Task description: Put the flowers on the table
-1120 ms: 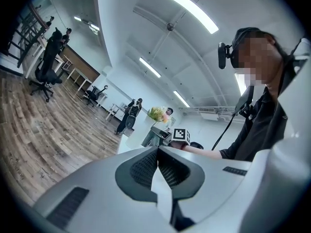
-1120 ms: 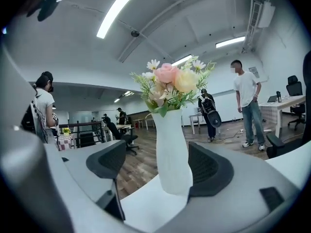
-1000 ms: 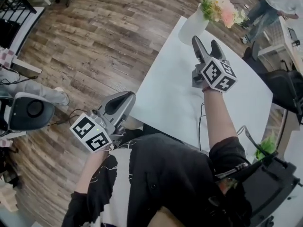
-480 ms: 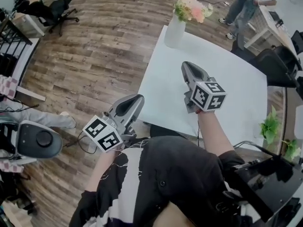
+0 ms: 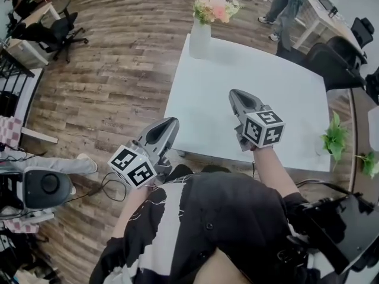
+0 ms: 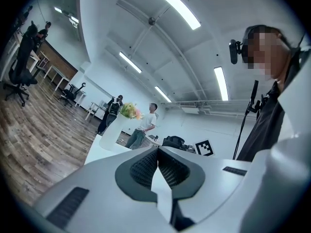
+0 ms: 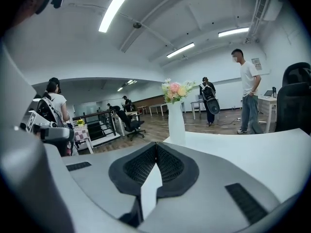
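White table (image 5: 284, 93): placing step judged done. White vase (image 5: 199, 39) is stood upright at table's far left corner, well apart from both grippers; pink-and-cream flowers (image 5: 214, 7) are held in it. Right gripper (image 5: 237, 94), over table's near part: jaws just closed, now pressed together, nothing between. Left gripper (image 5: 169, 123), beside near left corner: jaws pressed together, empty. Next move: only withdrawal judged needed.

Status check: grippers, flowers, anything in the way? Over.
Left gripper shut, empty. Right gripper just closed, nothing between jaws. Flowers in vase, upright at far corner of table. Nothing in the way.
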{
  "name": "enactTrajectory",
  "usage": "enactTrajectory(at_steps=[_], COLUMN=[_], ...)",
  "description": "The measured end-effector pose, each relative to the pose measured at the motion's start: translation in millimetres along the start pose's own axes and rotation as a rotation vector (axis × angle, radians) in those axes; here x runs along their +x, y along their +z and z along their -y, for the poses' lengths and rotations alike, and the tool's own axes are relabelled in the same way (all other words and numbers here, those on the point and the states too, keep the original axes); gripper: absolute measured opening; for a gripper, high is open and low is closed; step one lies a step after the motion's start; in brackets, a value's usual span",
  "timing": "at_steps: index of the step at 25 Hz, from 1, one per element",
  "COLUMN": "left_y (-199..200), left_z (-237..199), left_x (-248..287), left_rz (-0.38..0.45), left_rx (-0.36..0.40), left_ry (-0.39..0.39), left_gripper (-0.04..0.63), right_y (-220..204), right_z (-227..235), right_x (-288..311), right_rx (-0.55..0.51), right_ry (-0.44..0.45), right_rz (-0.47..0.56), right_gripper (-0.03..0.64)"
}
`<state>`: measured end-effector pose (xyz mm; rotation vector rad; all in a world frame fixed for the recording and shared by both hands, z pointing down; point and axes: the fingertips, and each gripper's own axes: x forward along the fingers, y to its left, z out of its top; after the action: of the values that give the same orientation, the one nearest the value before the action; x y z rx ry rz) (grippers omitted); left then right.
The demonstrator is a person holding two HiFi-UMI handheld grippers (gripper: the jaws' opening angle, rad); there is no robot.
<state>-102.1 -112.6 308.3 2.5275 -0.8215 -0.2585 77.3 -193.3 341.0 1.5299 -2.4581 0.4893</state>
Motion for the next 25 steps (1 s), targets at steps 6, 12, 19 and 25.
enactTrajectory(at_steps=[6, 12, 19, 25], left_y=[-0.9, -6.0, -16.0, -28.8], left_z=[18.2, 35.2, 69.8, 92.2], left_x=[13.9, 17.8, 28.8, 30.0], left_rz=[-0.009, -0.005, 0.009, 0.013], left_rx=[0.026, 0.021, 0.017, 0.018], left_ry=[-0.03, -0.003, -0.006, 0.018], left_gripper=[0.014, 0.014, 0.014, 0.014], right_y=[2.6, 0.4, -2.3, -13.3], right_z=[11.5, 19.9, 31.0, 38.5], right_x=[-20.3, -41.3, -77.1, -99.6], right_rx=[-0.001, -0.004, -0.022, -0.031], right_ry=[-0.005, 0.019, 0.038, 0.055], right_rz=[0.02, 0.014, 0.008, -0.004], right_gripper=[0.015, 0.015, 0.015, 0.015])
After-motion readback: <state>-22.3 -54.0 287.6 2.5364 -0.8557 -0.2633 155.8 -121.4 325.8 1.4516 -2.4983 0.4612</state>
